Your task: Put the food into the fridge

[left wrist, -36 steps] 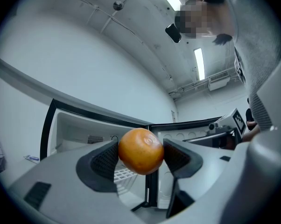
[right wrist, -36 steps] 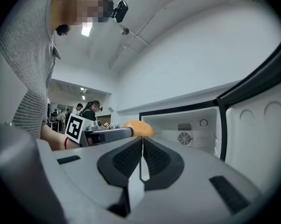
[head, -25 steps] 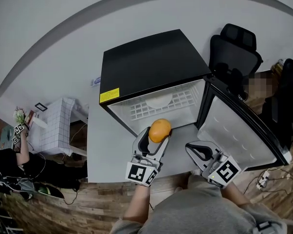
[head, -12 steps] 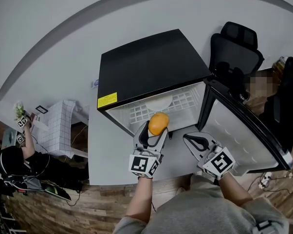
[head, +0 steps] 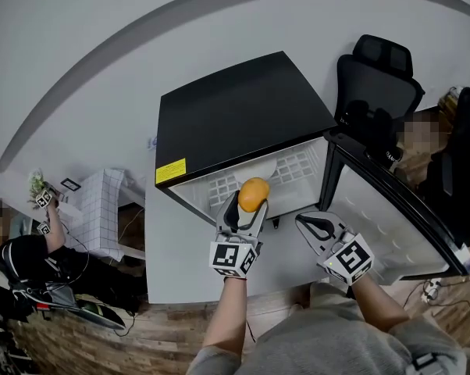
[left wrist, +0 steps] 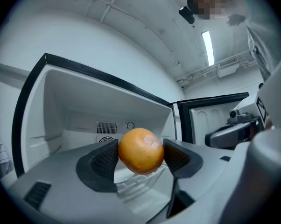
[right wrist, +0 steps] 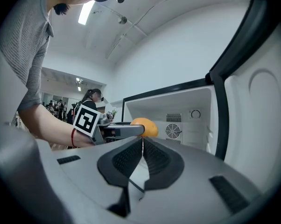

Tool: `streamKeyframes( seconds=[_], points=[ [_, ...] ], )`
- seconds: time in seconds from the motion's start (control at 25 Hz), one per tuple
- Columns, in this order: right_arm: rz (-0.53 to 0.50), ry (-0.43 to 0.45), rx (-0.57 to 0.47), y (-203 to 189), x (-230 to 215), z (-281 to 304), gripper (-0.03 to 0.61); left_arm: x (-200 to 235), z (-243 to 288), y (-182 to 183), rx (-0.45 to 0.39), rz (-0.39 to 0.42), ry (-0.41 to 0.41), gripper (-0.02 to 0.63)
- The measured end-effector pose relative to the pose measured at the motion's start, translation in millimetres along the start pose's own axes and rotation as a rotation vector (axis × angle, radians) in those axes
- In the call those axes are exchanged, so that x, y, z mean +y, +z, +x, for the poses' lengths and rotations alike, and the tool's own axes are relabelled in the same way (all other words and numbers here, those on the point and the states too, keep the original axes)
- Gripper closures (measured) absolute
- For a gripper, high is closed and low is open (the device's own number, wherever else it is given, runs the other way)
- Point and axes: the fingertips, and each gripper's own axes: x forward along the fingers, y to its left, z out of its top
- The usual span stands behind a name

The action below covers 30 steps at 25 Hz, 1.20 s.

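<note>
- The fridge (head: 235, 123) stands at 12 o'clock from the person, its door (head: 391, 221) swung wide toward 3 o'clock, so I judge the opening step done.
- The left gripper (head: 252, 204) is clamped on an orange (left wrist: 141, 150), one jaw pad on each side of the fruit.
- In the head view the orange hangs at the front lip of the open compartment. From the left gripper view it looks to be at the mouth, not yet deep inside, with the white shelf (head: 229, 184) beyond it at 12 o'clock.
- The right gripper (head: 311, 226) sits at 3 o'clock of the left one, near the door's inner face. Its jaws are pressed together with nothing between them.
- The cavity looks mostly bare; I cannot tell whether any food is on the shelf.
- What is left, as I judge it: carry the orange inward toward 12 o'clock, set it on the shelf, release it, withdraw, and probably close the door.
- No other food waiting outside the fridge is visible in these views.
</note>
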Motion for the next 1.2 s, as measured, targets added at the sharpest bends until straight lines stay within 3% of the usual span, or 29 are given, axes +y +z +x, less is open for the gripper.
streamKeyframes(
  seconds=[0.6,1.2],
  points=[
    [0.019,0.002,0.006,-11.3,-9.9,-7.0,0.565,26.9,57.6,-30.6,0.131,0.085,0.009,0.314],
    [-0.031,-0.019,0.038,-21.7,-28.8,30.9,0.565,41.4,81.5,-42.7,0.148,0.082,0.022,0.316]
  ],
)
